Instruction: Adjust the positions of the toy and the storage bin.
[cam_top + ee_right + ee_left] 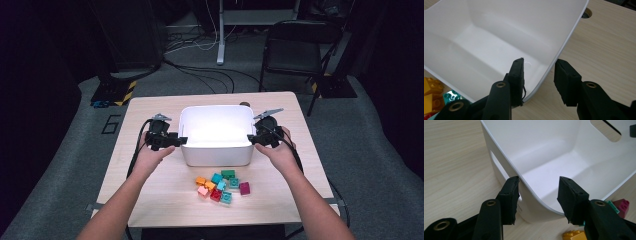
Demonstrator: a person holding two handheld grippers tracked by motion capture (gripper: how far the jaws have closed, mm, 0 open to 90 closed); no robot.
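Observation:
A white bin [217, 155] stands in the middle of the wooden table [150, 195], and nothing lies inside it. My left gripper [182, 141] sits at its left end. In the left gripper view this gripper [539, 195] straddles a corner of the bin [544, 150], one pad outside under the rim and one inside, shut on the wall. My right gripper [251, 139] is at the bin's right end. Seen from its own camera, the right gripper [539, 80] has the bin wall [499, 25] between its jaws, with a gap showing at the outer pad.
Several loose bricks [222, 186] lie in a cluster just in front of the bin, among them a green one [228, 174], a magenta one [244, 188] and an orange one [200, 180]. A black chair [295, 45] and floor cables sit beyond the table.

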